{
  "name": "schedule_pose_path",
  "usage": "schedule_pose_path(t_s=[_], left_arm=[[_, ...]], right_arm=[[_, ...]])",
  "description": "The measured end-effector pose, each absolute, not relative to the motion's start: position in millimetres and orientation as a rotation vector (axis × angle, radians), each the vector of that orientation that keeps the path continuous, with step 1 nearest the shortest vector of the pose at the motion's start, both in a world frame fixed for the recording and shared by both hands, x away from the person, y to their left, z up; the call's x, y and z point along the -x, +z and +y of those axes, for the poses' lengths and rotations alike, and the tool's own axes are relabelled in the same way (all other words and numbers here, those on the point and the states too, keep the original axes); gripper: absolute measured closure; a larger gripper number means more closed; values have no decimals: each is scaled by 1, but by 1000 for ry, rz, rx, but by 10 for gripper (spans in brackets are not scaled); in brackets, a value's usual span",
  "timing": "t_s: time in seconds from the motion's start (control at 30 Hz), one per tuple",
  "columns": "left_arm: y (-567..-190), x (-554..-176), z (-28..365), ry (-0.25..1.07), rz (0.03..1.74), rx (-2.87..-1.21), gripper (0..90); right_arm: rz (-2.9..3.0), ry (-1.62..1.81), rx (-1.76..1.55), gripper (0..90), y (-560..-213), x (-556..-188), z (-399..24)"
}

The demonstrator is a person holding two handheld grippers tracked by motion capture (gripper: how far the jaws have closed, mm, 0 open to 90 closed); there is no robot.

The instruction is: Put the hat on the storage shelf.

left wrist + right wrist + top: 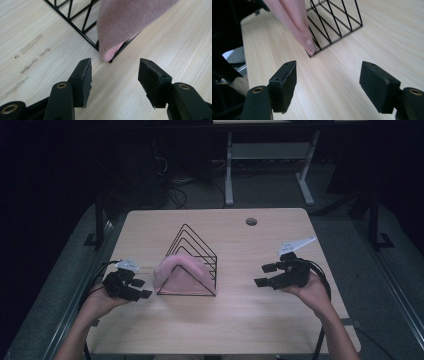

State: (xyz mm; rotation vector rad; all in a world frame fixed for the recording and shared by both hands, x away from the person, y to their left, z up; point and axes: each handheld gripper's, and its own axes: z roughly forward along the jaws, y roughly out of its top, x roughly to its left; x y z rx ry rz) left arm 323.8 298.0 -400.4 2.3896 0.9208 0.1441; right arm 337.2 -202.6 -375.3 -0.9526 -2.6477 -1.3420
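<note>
A black wire rack [196, 251] of triangular dividers stands mid-table, with a pink cloth [181, 272] draped over its near end. My left gripper [142, 288] is just left of the cloth, open, nothing between its pads. In the left gripper view the cloth's [125, 22] lower edge hangs over the rack's corner [96, 46] right ahead of the open gripper [114, 80]. My right gripper [265, 275] is off to the rack's right, open and empty. In the right gripper view the cloth [297, 22] and rack [337, 22] lie beyond its gripper [328, 85].
The light wooden table [280, 315] has a round cable hole [251, 221] at the back. Bare wood lies in front of the rack and to its right. Beyond the table are a dark floor, cables and a white desk frame [270, 155].
</note>
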Motion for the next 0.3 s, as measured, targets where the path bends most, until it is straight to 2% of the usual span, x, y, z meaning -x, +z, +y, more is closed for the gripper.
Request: schedule_pose_path(t_s=[0.3], left_arm=[[-405,-312,301,155,933,-2343,396]], right_arm=[[-2688,-1282,1044,290,-394,-308,-224]])
